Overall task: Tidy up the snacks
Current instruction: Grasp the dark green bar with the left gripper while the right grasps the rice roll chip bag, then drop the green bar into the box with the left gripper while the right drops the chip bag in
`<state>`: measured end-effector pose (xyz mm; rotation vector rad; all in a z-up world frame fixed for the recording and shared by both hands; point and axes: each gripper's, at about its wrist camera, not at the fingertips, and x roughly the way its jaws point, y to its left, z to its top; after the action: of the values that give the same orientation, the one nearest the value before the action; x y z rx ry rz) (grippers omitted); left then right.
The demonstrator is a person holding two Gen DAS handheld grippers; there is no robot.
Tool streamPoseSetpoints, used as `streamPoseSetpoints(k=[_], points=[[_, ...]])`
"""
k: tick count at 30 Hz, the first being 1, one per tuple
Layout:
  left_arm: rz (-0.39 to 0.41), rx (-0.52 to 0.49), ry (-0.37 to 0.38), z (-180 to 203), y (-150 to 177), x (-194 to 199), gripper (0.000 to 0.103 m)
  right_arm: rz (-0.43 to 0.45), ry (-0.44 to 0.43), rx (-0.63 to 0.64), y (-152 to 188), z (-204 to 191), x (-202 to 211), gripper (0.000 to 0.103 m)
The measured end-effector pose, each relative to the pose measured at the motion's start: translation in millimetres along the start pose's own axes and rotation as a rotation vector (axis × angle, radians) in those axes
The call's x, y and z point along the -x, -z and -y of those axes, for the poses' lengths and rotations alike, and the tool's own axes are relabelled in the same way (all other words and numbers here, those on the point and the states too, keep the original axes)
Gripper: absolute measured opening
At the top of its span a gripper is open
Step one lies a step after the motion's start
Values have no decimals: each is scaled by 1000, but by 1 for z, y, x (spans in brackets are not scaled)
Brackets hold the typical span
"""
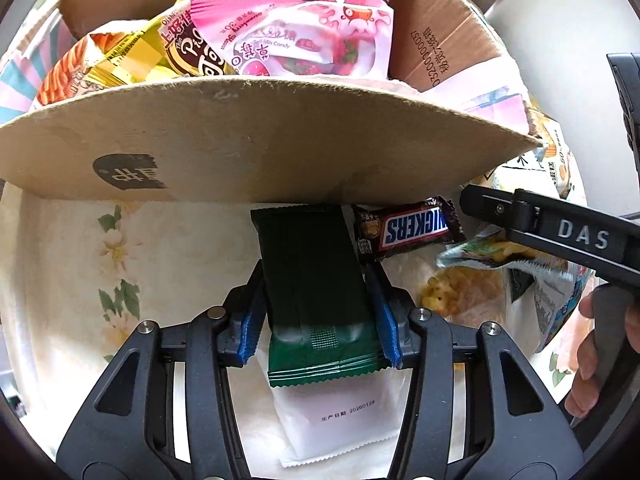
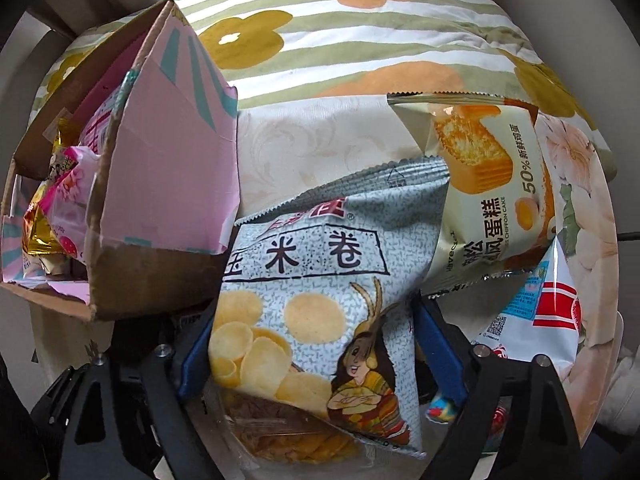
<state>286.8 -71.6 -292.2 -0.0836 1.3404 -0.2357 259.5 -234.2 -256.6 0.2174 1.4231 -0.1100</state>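
Green packet clamped in left gripper fingers, corn-roll bag clamped in right gripper.

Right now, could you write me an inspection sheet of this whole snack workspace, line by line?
Surface: pale floral cloth under everything.
Job's things: cardboard box already holding pink candy bag and other packets; Snickers bar lying by the box.
Clutter: chiffon cake packet, white sachet, loose on the cloth.
Grippers: left gripper shut on dark green packet; right gripper shut on corn chip bag.
Cables: a thin dark line at the right edge, possibly a cable.
Surroundings: striped flowered quilt behind.
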Motion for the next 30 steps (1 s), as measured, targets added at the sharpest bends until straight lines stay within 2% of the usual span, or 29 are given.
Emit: streamPoseSetpoints(k=[5, 14, 19, 23, 25, 30], points=[[27, -3, 8, 4, 2, 11, 43, 36, -14, 44, 6, -1, 7, 64], [89, 2, 21, -1, 14, 57, 43, 92, -114, 4, 18, 8, 31, 62], [131, 1, 26, 0, 35, 90, 43, 143, -146, 5, 26, 9, 53, 62], [181, -1, 27, -1, 37, 110, 43, 185, -171, 9, 33, 6, 74, 62], [211, 0, 29, -1, 48, 124, 43, 208, -184, 10, 38, 4, 87, 62], [287, 0, 29, 2, 40, 157, 43, 282, -208, 19, 40, -2, 119, 62]])
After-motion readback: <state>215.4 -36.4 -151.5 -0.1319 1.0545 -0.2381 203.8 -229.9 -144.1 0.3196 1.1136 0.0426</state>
